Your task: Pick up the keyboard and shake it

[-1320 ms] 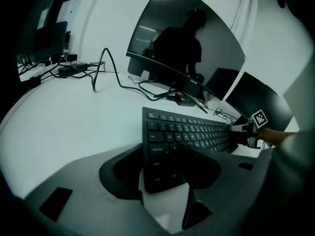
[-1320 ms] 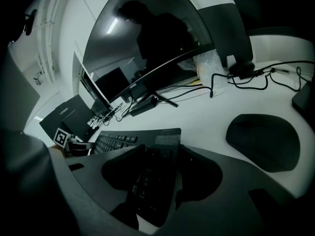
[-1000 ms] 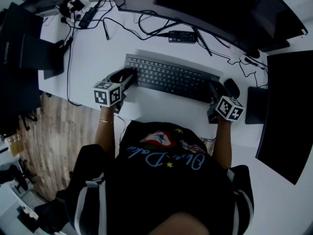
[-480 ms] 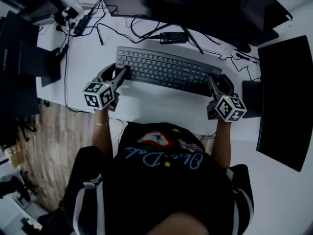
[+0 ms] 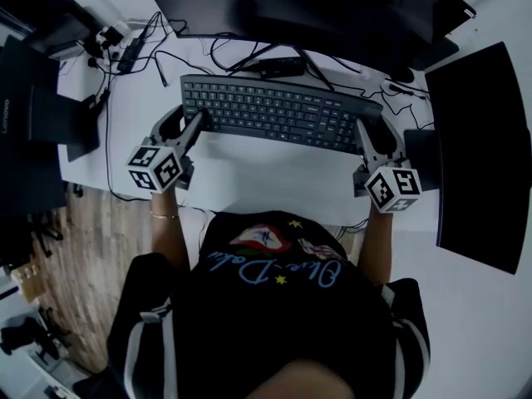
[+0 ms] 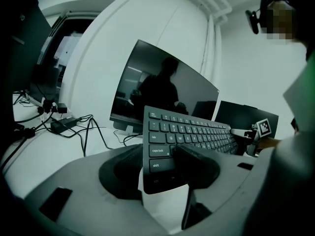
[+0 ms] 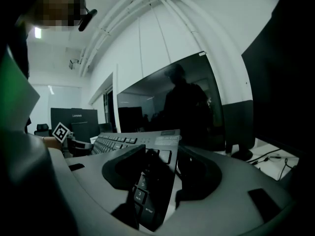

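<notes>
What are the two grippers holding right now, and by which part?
The flat black computer keyboard: the left gripper clamps its left end by the shift key, the right gripper its right end at the number pad.

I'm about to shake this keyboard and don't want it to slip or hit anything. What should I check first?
1. Left gripper clamped on the keyboard at its left end: ok.
2. Right gripper clamped on its right end: ok.
3. Keyboard level between the two grips: ok.
4. Keyboard lifted off the desk: ok, judging by the left gripper view.
5. Enough room before the monitor: cannot tell.
6. Keyboard free of the cables: cannot tell.
</notes>
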Demonstrator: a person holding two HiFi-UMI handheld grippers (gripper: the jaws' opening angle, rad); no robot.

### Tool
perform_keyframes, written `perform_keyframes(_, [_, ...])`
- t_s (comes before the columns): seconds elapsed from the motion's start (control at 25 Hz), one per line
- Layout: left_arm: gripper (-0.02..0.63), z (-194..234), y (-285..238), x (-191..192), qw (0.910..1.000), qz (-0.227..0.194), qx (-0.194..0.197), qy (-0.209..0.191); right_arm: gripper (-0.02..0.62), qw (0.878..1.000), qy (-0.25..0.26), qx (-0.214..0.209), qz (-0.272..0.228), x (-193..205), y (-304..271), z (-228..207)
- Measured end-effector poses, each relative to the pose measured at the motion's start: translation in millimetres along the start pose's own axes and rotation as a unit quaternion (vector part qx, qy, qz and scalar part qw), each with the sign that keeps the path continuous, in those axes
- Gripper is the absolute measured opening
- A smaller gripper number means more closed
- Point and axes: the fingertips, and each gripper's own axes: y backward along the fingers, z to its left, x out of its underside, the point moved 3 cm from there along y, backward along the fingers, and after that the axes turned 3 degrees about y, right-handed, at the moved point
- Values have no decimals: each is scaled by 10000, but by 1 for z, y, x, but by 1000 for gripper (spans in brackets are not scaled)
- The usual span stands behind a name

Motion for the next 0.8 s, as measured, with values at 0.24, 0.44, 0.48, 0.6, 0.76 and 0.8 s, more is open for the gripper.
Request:
perform_keyframes(0.24, [198,-6,6,-18,9994,-338,60,-89,195,9977,367,-76,-570,-27,10,8])
perform_keyframes(0.44, [198,-9,10,-33,9983,-561,98,-150,193,9943,564,-127,-901,-48,15,14])
perform_keyframes(0.48, [198,-10,11,-36,9980,-604,99,-163,193,9934,619,-135,-957,-51,15,15])
perform_keyframes(0.6, [197,-14,13,-46,9971,-726,104,-191,193,9901,800,-149,-1142,-63,19,18])
perform_keyframes(0.76, [196,-17,17,-57,9954,-911,161,-231,193,9850,1018,-173,-1382,-79,23,23])
perform_keyframes(0.8, [196,-18,17,-59,9951,-953,153,-234,193,9838,1058,-184,-1437,-82,24,23])
